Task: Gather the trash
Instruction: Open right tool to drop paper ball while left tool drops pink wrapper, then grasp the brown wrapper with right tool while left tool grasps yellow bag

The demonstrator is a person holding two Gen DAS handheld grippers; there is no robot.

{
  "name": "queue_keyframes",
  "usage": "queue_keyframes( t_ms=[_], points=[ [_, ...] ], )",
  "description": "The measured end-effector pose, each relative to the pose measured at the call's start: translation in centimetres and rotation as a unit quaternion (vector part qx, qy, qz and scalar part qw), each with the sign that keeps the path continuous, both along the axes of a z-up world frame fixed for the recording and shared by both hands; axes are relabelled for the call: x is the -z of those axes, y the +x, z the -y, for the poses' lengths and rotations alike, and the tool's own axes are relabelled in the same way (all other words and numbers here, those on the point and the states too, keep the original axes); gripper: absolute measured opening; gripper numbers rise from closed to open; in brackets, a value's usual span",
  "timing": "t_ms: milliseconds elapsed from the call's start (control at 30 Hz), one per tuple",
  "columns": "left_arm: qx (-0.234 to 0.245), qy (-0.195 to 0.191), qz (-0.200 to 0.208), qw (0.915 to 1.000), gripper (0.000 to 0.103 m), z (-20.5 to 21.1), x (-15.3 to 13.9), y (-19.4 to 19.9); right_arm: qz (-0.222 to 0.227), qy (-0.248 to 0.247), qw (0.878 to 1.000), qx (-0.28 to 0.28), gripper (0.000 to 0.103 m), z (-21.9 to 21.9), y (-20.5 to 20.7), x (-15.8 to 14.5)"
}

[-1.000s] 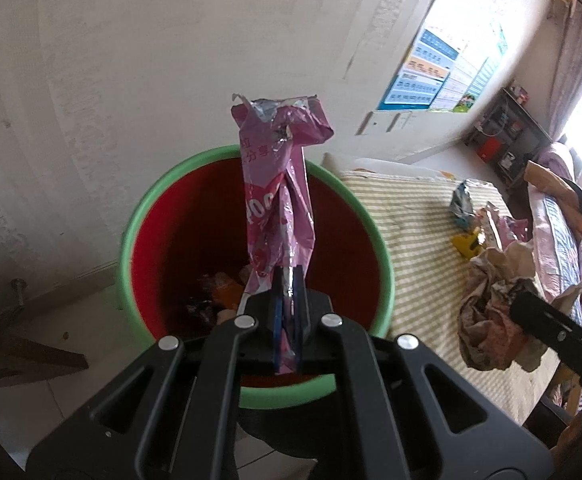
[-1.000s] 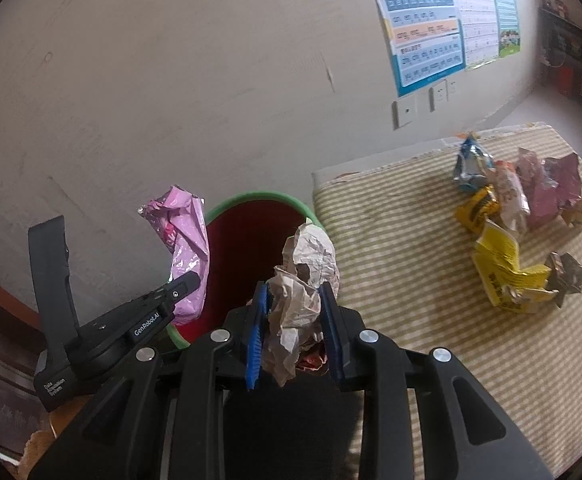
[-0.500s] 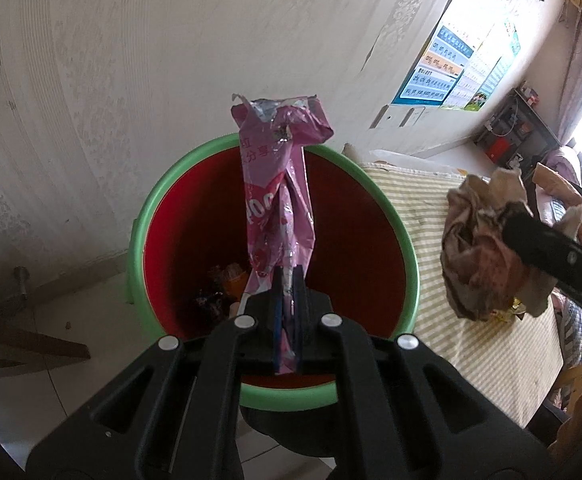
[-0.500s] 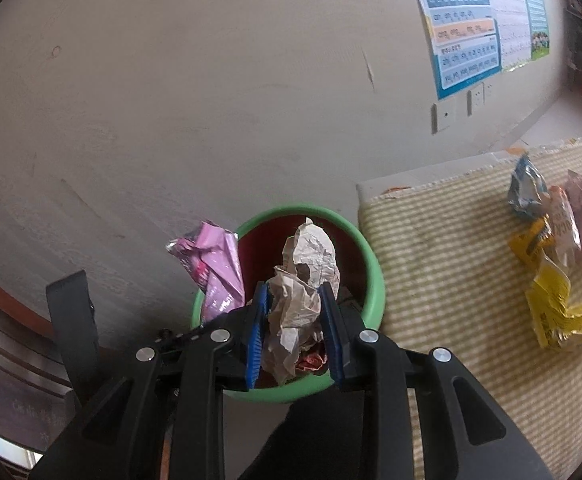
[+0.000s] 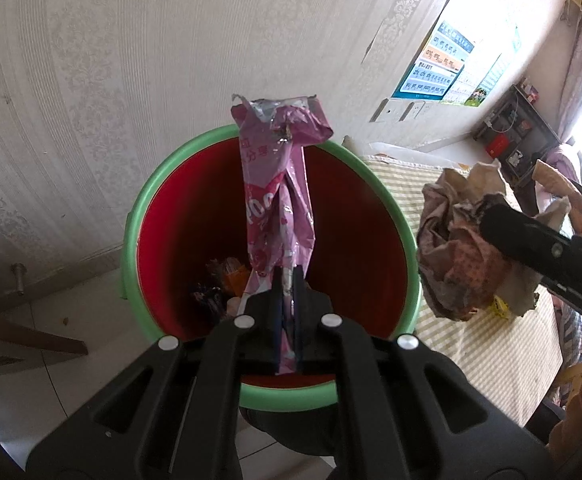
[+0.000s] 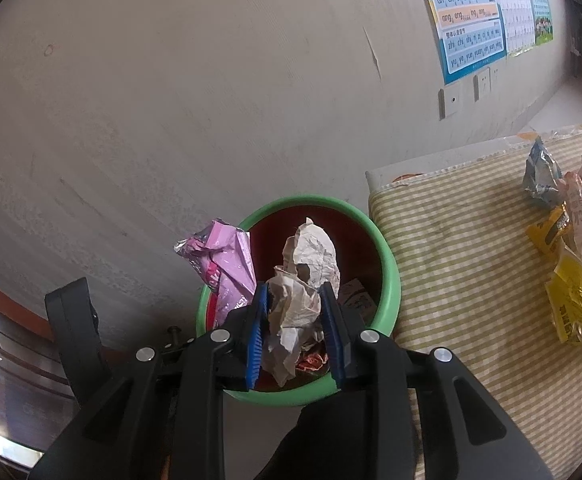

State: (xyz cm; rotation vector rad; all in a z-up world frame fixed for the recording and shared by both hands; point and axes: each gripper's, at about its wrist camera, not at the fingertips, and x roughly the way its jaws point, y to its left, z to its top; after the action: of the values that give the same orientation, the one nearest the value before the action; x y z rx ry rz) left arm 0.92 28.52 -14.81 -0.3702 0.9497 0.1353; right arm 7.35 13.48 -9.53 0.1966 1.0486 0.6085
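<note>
A red bin with a green rim (image 5: 131, 232) stands on the floor against the wall. My left gripper (image 5: 287, 276) is shut on a long pink wrapper (image 5: 279, 184), which sticks up over the bin's mouth. My right gripper (image 6: 295, 300) is shut on a ball of crumpled brown paper (image 6: 311, 256), held above the bin rim (image 6: 387, 264). In the left wrist view that paper (image 5: 459, 256) hangs at the bin's right edge. The pink wrapper (image 6: 227, 264) shows just left of the right gripper's blue pads (image 6: 257, 332).
Some trash (image 5: 227, 280) lies at the bin's bottom. Right of the bin is a table with a striped cloth (image 6: 451, 240) bearing several wrappers (image 6: 571, 292). The wall runs close behind the bin. A wooden piece (image 5: 31, 340) lies on the floor to the left.
My right gripper carried the crumpled paper leftwards from beside the table to over the bin. The left gripper stayed put with the pink wrapper.
</note>
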Motion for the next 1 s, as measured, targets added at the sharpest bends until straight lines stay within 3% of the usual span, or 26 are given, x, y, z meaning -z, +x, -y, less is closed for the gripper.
queue_keyframes(
  t_ms=[67, 100, 133, 200, 367, 467, 567, 700, 867, 967, 1000],
  points=[
    [-0.001, 0.002, -0.005, 1.0000, 0.004, -0.1, 0.2, 0.1, 0.000, 0.007, 1.000, 0.002, 0.032, 0.0, 0.0, 0.0],
    [-0.005, 0.003, -0.009, 0.9999, 0.013, -0.1, 0.4, 0.2, 0.000, 0.012, 1.000, 0.002, 0.040, 0.1, -0.1, 0.0],
    [-0.009, 0.002, -0.012, 0.9999, 0.037, -0.2, 0.5, 0.2, -0.002, 0.017, 1.000, 0.002, 0.045, 0.1, -0.1, 0.0],
    [-0.025, -0.004, -0.005, 0.9997, 0.064, -0.6, 0.6, -0.1, 0.001, 0.028, 1.000, 0.007, 0.057, 0.6, -0.1, -0.2],
    [-0.020, 0.001, -0.007, 0.9998, 0.064, -0.2, 0.5, 0.2, 0.023, 0.022, 0.998, 0.047, 0.058, 4.0, -0.1, -0.6],
    [-0.016, 0.005, -0.006, 0.9998, 0.064, 0.3, 0.5, 0.2, 0.036, -0.009, 0.992, 0.120, 0.058, 9.7, 0.5, -0.1],
    [-0.014, 0.007, -0.002, 0.9999, 0.064, 0.8, 0.2, 0.4, 0.028, -0.057, 0.976, 0.207, 0.058, 15.8, 1.5, 1.1],
    [-0.008, 0.013, 0.002, 0.9999, 0.064, 1.8, -0.1, 0.4, -0.010, -0.126, 0.936, 0.330, 0.060, 24.9, 3.1, 4.1],
    [0.020, 0.027, 0.009, 0.9994, 0.064, 4.3, -1.1, 0.7, -0.092, -0.138, 0.929, 0.330, 0.060, 28.8, 4.8, 9.3],
    [0.036, 0.035, 0.012, 0.9987, 0.065, 5.9, -1.5, 0.9, -0.079, -0.097, 0.936, 0.329, 0.037, 29.2, 4.5, 9.4],
    [0.043, 0.038, 0.012, 0.9983, 0.065, 6.6, -1.7, 1.0, -0.076, -0.101, 0.941, 0.315, 0.037, 28.9, 4.5, 9.2]
  ],
)
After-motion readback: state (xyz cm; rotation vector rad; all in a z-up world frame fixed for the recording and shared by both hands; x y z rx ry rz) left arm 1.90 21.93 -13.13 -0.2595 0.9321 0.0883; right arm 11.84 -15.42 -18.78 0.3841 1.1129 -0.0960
